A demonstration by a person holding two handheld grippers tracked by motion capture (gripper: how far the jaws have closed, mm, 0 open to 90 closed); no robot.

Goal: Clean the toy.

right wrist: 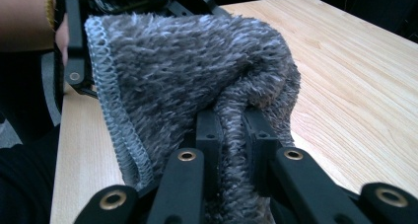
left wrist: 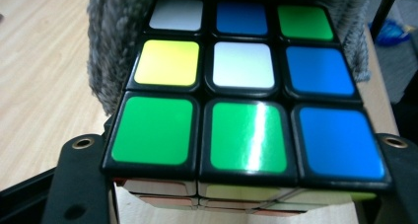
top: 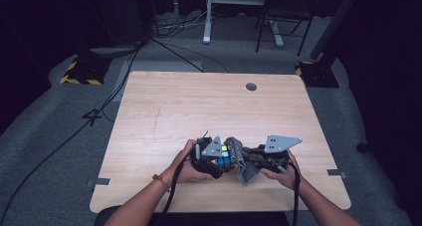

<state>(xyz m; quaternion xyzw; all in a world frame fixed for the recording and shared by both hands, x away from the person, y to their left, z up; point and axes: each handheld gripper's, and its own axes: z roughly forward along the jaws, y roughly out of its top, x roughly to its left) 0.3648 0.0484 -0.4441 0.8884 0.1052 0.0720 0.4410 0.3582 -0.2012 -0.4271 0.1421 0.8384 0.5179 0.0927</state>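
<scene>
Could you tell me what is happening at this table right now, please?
A person at the wooden table holds a claw in each hand. The left claw grips a scrambled puzzle cube by its sides, a face of green, blue, white and yellow stickers turned up to its camera. The right claw is shut on a fold of a grey fluffy cloth, held against the far side of the cube, apparently to wipe it.

- light wooden table [top: 164, 106] with a round cable hole [top: 251, 86]
- grey carpet floor [top: 50, 136] — black cables [top: 74, 131] trailing
- yellow-black striped stand foot [top: 82, 71]
</scene>
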